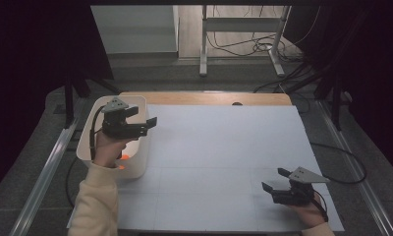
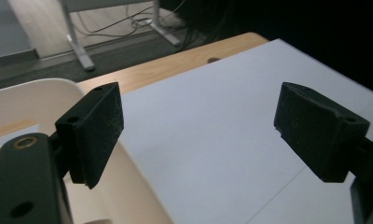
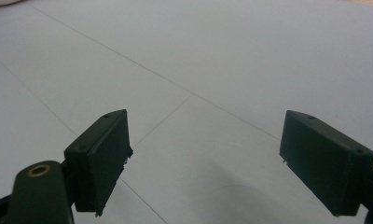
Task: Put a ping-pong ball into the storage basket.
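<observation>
Left gripper [image 1: 144, 117] hangs above the white bin [image 1: 135, 169] at the table's left edge, jaws wide apart, nothing between them; in the left gripper view they frame bare sheet, the bin's rim [image 2: 44, 86] just below the left pad. Inside the bin, low near the hand, sits an orange thing [image 1: 125, 157], likely a small ball, but it's too hidden by the wrist to call the shape. My read: with the orange thing lying in the bin and the jaws empty over it, the drop looks done. I see no other loose item on the sheet, so little seems left beyond parking the hand. Right gripper [image 1: 273, 179] rests low at the near right of the sheet [image 1: 224, 147], well apart from the bin, jaws also spread and empty. Materials: bin is smooth, glossy, thin-walled plastic with rounded corners; the sheet is matte white paper or board with faint straight seam lines; wooden tabletop [image 1: 204, 98] shows past its far edge, with one dark hole; pads [image 2: 98, 130] are flat black rectangular blocks, finely grained.
</observation>
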A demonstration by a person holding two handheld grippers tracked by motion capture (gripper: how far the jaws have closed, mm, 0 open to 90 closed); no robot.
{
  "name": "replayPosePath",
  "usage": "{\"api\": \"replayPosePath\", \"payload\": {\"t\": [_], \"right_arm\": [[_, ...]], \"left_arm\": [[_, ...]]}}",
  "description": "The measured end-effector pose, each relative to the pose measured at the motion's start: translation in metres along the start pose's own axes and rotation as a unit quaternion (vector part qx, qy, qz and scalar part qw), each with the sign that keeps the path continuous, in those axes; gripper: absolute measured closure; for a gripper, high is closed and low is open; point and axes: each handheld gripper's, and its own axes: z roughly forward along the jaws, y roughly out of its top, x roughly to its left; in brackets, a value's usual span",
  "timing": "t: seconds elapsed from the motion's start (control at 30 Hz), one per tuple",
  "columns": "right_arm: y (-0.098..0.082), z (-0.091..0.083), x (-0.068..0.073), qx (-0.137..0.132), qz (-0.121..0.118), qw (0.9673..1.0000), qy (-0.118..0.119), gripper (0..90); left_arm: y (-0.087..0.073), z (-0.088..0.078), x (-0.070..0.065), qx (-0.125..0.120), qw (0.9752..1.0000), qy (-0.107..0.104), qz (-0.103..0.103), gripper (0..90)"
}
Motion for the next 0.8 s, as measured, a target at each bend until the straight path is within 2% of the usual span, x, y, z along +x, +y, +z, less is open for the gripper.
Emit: {"api": "replayPosePath", "payload": {"t": [0.27, 0.4, 0.53, 0.57, 0.67, 0.8], "right_arm": [[0.002, 0.002, 0.003, 0.005, -0.007, 1.0, -0.003, 16.6], [0.002, 0.004, 0.003, 0.006, -0.008, 0.9999, -0.002, 16.5], [0.002, 0.003, 0.003, 0.005, -0.008, 1.0, -0.003, 16.6], [0.002, 0.003, 0.003, 0.005, -0.008, 1.0, -0.003, 16.6], [0.002, 0.003, 0.002, 0.004, -0.009, 1.0, 0.0, 16.6], [0.002, 0.003, 0.003, 0.004, -0.01, 0.9999, 0.0, 16.5]], "left_arm": [[-0.001, -0.001, -0.012, -0.003, 0.9998, -0.011, 0.016, 16.0], [-0.003, 0.0, -0.021, -0.016, 0.9994, -0.023, 0.02, 16.4], [-0.009, 0.003, -0.034, -0.013, 0.9983, -0.034, 0.045, 16.2], [-0.009, 0.003, -0.034, -0.013, 0.9983, -0.034, 0.045, 16.0], [-0.014, 0.004, -0.045, -0.019, 0.9972, -0.051, 0.052, 16.1], [-0.023, 0.007, -0.06, -0.01, 0.9952, -0.073, 0.064, 16.0]]}}
